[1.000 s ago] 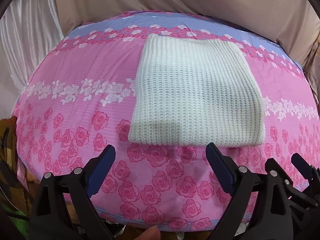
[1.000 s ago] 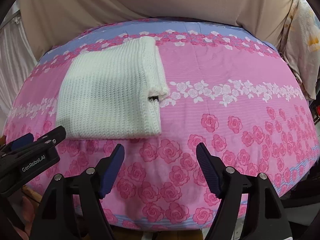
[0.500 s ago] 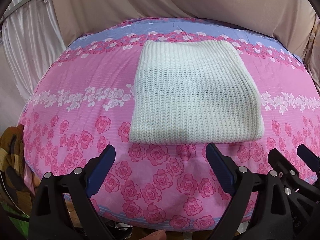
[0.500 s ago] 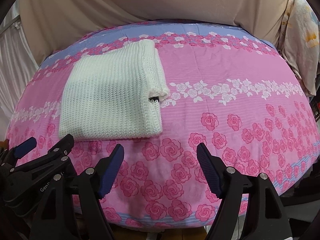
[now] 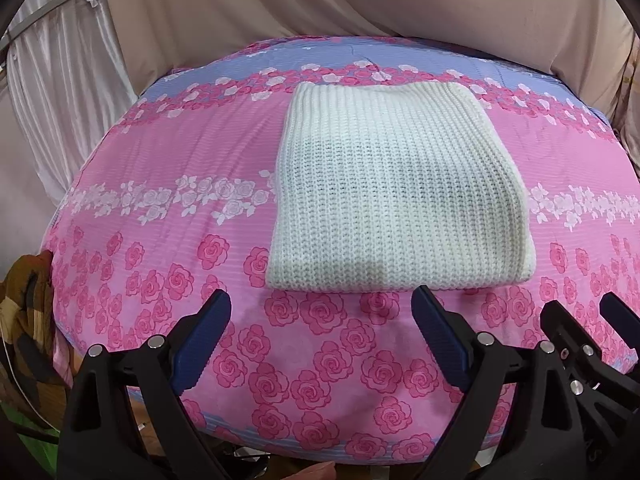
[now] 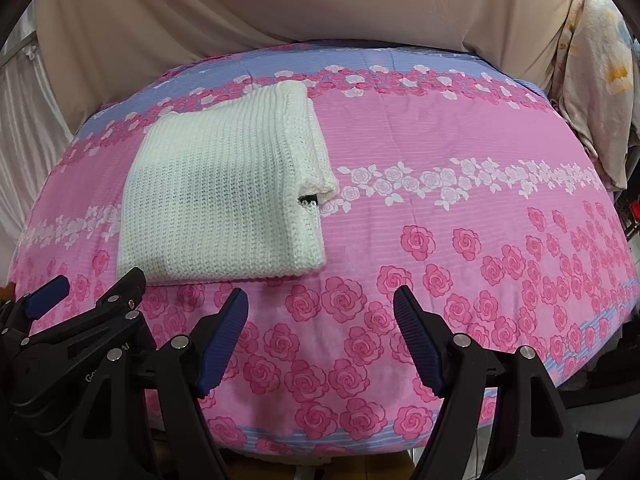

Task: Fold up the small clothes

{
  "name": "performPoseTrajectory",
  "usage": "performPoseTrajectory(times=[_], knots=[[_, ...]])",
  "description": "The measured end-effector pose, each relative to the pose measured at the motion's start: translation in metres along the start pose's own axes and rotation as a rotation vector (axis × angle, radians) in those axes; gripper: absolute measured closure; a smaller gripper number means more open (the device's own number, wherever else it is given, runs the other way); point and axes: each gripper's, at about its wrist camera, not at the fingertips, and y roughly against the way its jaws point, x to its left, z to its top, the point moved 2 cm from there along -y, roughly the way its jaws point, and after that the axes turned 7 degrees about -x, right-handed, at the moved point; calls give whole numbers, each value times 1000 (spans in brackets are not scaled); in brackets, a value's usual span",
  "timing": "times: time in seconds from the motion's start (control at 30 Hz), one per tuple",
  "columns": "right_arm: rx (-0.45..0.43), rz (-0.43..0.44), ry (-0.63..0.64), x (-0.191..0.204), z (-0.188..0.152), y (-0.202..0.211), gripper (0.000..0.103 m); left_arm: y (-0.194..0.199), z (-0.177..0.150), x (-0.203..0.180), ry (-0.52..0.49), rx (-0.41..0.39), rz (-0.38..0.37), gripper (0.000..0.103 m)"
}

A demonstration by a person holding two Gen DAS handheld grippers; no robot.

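Right wrist view: folded white knit (image 6: 224,200) hides a dark item (image 6: 309,200).

Folded sweater (image 5: 392,196) on bedspread (image 5: 168,152), left-centre

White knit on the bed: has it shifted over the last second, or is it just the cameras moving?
No. The white knit keeps its place against the white rose band of the bedspread; only the framing shifts as both open grippers back away.

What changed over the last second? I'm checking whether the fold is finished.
Both hand-held grippers, left and right, drew back slightly from the knit, open and empty throughout. The knit stayed folded flat on the floral sheet, untouched.
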Motion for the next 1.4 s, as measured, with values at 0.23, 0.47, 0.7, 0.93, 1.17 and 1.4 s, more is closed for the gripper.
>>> performPoseTrajectory(times=[0.23, 0.47, 0.7, 0.93, 1.17, 1.4], knots=[[1, 1, 2, 0, 0, -1, 30, 0, 0, 1, -2, -1, 7, 14], [5, -1, 3, 1, -1, -1, 30, -2, -1, 2, -1, 5, 8, 14], [10, -1, 7, 1, 0, -4, 30, -4, -1, 3, -2, 8, 10, 14], [11, 0, 8, 2, 0, -4, 30, -4, -1, 3, -3, 6, 11, 14], [12, 0, 8, 2, 0, -5, 30, -5, 0, 4, -8, 6, 15, 14], [17, 5, 12, 2, 1, -8, 30, -7, 0, 4, -8, 7, 16, 14]])
